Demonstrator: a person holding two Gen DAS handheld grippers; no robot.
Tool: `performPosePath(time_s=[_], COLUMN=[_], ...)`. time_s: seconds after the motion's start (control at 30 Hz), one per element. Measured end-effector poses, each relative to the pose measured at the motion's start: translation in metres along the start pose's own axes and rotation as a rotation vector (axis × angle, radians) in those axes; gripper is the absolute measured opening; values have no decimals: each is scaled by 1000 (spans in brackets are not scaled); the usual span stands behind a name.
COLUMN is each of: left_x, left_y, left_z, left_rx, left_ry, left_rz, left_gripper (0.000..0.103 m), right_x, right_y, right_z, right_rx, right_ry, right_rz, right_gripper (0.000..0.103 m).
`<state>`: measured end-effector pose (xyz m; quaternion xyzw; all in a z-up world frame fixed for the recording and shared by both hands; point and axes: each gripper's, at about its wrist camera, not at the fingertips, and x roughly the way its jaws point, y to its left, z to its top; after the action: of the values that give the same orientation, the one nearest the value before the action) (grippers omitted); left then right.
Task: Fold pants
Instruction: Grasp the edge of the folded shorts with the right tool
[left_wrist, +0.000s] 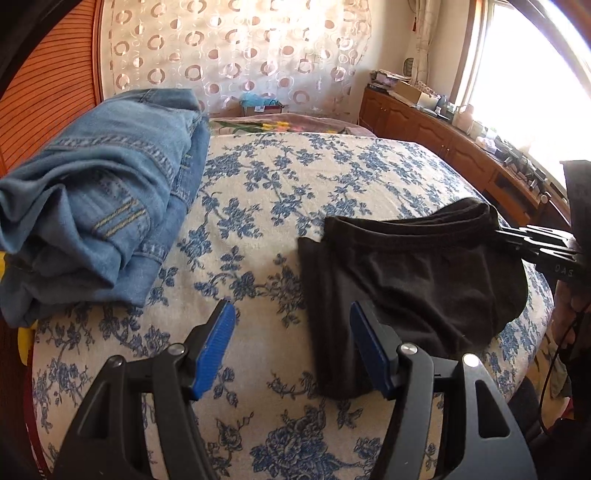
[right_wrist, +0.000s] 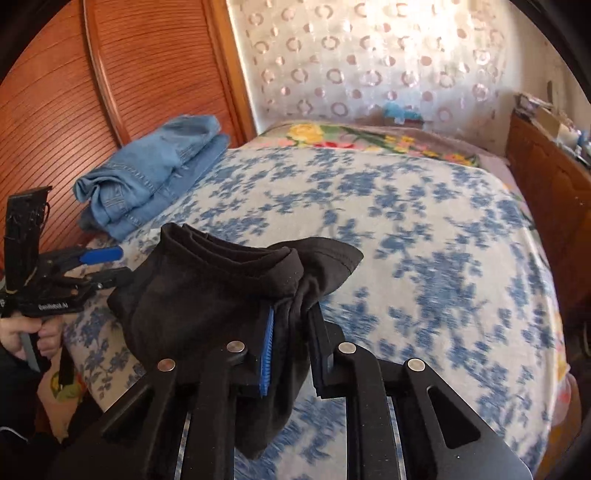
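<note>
Folded black pants (left_wrist: 410, 280) lie on the blue-flowered bedspread (left_wrist: 266, 206). My left gripper (left_wrist: 291, 325) is open, its blue pads apart, with the right pad at the pants' near-left edge and nothing between the pads. My right gripper (right_wrist: 291, 321) is shut on a bunched edge of the black pants (right_wrist: 207, 295) and lifts it a little off the bed. In the left wrist view the right gripper (left_wrist: 517, 236) shows at the pants' far right edge. In the right wrist view the left gripper (right_wrist: 110, 264) shows at the left, open.
Folded blue jeans (left_wrist: 99, 206) sit at the bed's left side, also in the right wrist view (right_wrist: 155, 173). A wooden slatted wardrobe (right_wrist: 74, 92) stands at the left. A wooden cabinet (left_wrist: 443, 136) with clutter runs along the right under a bright window.
</note>
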<state>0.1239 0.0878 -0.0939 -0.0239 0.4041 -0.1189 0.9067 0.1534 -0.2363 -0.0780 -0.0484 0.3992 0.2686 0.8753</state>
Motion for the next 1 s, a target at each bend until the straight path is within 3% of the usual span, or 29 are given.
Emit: performPosePath(time_s=[0.4, 0.83, 1.0], left_x=[26, 48, 49], left_y=[-25, -35, -35], left_z=[25, 28, 28], left_rx=[68, 101, 98], left_ry=[36, 91, 95], left_rz=[-29, -16, -47], left_gripper=[64, 63, 50], right_x=[16, 20, 22], right_y=[-13, -21, -23], right_z=[-18, -22, -22], right_rx=[-4, 30, 38], right_ry=[10, 4, 6], right_rz=[-55, -35, -36], right_gripper=[19, 21, 23])
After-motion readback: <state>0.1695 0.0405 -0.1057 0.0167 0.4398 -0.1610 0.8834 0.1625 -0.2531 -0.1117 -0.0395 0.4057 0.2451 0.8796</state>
